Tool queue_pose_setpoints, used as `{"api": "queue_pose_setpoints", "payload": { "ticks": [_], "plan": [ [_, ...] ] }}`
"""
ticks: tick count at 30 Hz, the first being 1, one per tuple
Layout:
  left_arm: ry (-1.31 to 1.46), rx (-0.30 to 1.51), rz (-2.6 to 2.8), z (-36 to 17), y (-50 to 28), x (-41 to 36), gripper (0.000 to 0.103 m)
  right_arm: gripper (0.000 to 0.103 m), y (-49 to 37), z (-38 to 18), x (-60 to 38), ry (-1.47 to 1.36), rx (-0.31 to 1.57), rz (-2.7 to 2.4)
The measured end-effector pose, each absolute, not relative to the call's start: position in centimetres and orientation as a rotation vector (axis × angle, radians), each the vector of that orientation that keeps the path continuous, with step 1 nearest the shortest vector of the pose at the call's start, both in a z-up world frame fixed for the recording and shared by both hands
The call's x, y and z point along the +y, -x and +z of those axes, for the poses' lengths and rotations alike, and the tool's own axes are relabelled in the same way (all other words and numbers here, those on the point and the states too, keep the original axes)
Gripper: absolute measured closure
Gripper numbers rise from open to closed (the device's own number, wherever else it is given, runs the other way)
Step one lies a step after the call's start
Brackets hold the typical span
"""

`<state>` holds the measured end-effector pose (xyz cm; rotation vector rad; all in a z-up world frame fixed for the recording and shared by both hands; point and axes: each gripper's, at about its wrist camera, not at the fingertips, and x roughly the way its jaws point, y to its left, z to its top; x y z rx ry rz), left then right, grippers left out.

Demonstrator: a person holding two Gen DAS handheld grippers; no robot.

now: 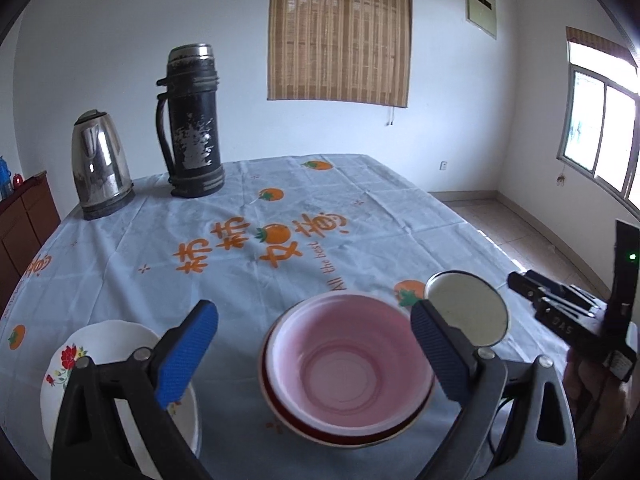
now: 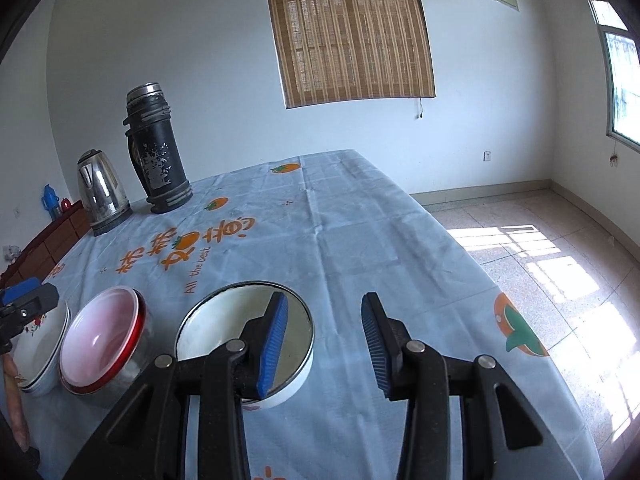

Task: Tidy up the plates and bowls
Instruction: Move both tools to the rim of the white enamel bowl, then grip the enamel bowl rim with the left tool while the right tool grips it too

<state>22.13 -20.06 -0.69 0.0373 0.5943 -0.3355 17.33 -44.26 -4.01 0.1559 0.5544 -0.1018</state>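
A pink bowl (image 1: 348, 364) nests in a red-rimmed metal bowl near the table's front. My left gripper (image 1: 312, 352) hovers over it, open wide, with nothing pressed between its blue pads. At its left lies a white flowered bowl (image 1: 108, 336), partly hidden by the left finger. A white bowl with a metal rim (image 1: 464, 304) stands at the right. My right gripper (image 2: 326, 344) is open just right of that white bowl (image 2: 216, 324); its left finger overlaps the bowl in view and holds nothing. The right wrist view also shows the pink bowl (image 2: 100, 332), the stacked flowered bowls (image 2: 40, 348) and the left gripper (image 2: 28, 300).
A black thermos (image 1: 194, 120) and a steel kettle (image 1: 100, 164) stand at the table's far left corner. The pale blue printed cloth (image 1: 320, 208) covers the table. A brown cabinet (image 1: 24, 216) is beyond the left edge, tiled floor (image 2: 540, 248) beyond the right edge.
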Motion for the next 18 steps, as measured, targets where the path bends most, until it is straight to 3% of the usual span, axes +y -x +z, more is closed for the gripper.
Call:
{"api": "queue_pose_setpoints", "payload": {
  "ticks": [5,13,15,18],
  "plan": [
    [-0.067,0.620,-0.438,-0.5,-22.1,-25.1,0.008,0.074,-18.0,-5.2,-44.7,-0.184,0.589,-0.061],
    [-0.113,0.715,-0.521,-3.1,-22.3,-29.9,0.035,0.080,-19.0,-6.7,-44.5,-0.199,0.666,-0.009],
    [-0.110,0.734,-0.528,-3.6,-22.5,-30.2,0.037,0.090,-18.9,-6.7,-44.4,-0.202,0.671,0.015],
    [-0.111,0.749,-0.541,-4.1,-22.4,-30.7,0.037,0.093,-19.0,-6.8,-44.0,-0.184,0.676,0.013]
  ]
}}
